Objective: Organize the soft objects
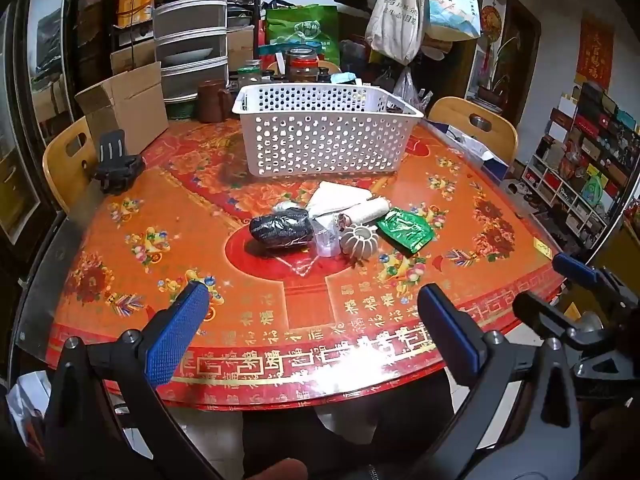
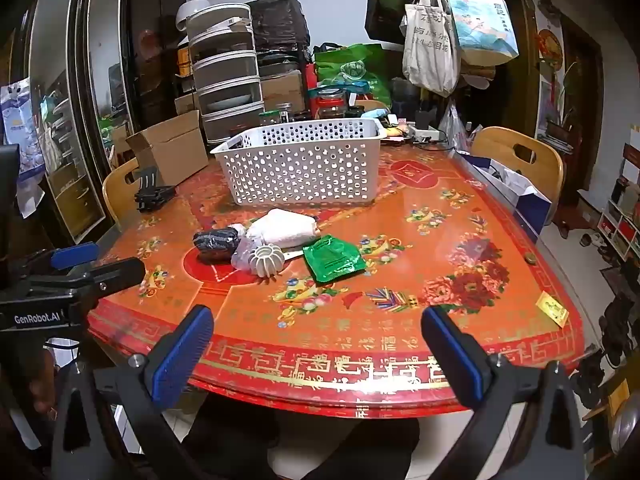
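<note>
- Evidently, both the left gripper (image 1: 312, 328) and right gripper (image 2: 316, 350) are held spread and empty at the lower frame, ready for a first pick.
- Soft objects — black bundle (image 1: 281, 227), white cloth roll (image 2: 282, 227), green packet (image 2: 333, 258) — are heaped mid-frame, just before the white basket (image 1: 324, 148), presumably their destination.

The left gripper (image 1: 314, 330) is held level and low, its two blue-padded fingers (image 1: 176, 334) spread wide apart with nothing between them, and the black frame arms that carry them splay outward toward the camera. The right gripper (image 2: 318, 350) is in the same pose, jaws wide and empty, its blue pads (image 2: 450, 350) facing each other across the gap. The two are side by side at about the same height, near but not touching, each showing at the edge of the other's wrist view.
</note>
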Demonstrator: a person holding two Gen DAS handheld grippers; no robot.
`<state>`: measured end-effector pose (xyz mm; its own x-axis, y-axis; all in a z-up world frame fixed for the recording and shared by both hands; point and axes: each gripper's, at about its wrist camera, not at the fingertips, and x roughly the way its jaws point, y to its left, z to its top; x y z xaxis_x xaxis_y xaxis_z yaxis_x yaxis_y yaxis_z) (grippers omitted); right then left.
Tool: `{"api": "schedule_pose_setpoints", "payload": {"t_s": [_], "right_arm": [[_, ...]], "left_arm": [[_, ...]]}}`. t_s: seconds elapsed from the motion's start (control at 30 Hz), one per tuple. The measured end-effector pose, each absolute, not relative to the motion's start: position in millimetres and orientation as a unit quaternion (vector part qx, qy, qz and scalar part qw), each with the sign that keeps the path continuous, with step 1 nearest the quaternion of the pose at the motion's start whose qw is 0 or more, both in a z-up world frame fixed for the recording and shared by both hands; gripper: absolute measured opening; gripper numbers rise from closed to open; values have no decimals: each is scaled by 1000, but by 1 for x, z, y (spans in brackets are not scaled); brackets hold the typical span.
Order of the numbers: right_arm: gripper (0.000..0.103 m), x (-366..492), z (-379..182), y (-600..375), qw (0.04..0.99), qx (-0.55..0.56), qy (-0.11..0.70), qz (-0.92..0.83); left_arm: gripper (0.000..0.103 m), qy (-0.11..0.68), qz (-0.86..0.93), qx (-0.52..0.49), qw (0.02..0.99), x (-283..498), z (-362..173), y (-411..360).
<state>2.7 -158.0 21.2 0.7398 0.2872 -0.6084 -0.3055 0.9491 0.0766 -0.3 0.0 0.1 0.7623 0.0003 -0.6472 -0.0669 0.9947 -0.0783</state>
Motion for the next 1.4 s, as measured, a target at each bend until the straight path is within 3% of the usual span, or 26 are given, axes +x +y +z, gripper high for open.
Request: {"api": "schedule_pose_setpoints", "payload": {"t_s": [1.4], "right_arm": [[103, 3, 18, -154, 931, -22, 328, 160]], "left_arm": [[103, 348, 14, -46, 936, -1, 2, -3]]}}
